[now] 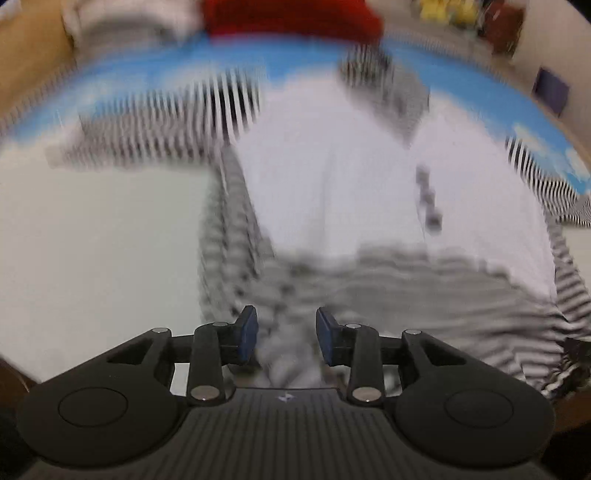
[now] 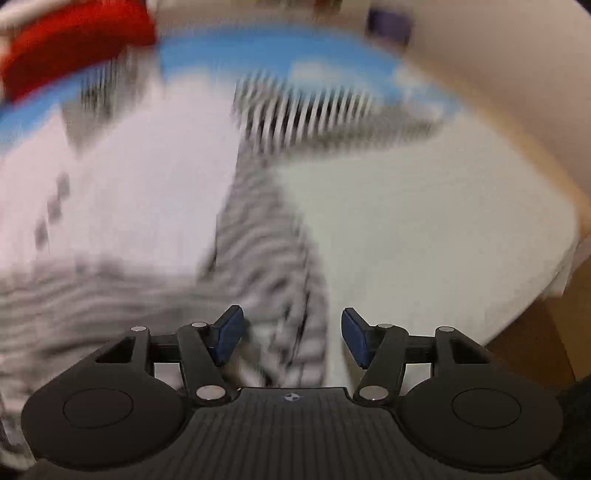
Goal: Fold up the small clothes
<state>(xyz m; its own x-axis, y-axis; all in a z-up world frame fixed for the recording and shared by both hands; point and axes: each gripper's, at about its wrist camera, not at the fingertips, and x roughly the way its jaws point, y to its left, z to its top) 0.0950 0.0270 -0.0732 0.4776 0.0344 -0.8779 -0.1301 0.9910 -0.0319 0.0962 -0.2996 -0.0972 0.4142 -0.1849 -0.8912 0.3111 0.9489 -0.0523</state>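
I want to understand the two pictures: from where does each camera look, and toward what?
Left wrist: sits on the left claw, looks forward over the striped shirt; only its own open fingers show.
Right wrist: sits on the right claw, looks over the shirt's other side; open fingers show.
Shared: the shirt, the red cloth and the blue mat; both are blurred.

striped garment (image 1: 406, 288) with white front, spread flat, blurred
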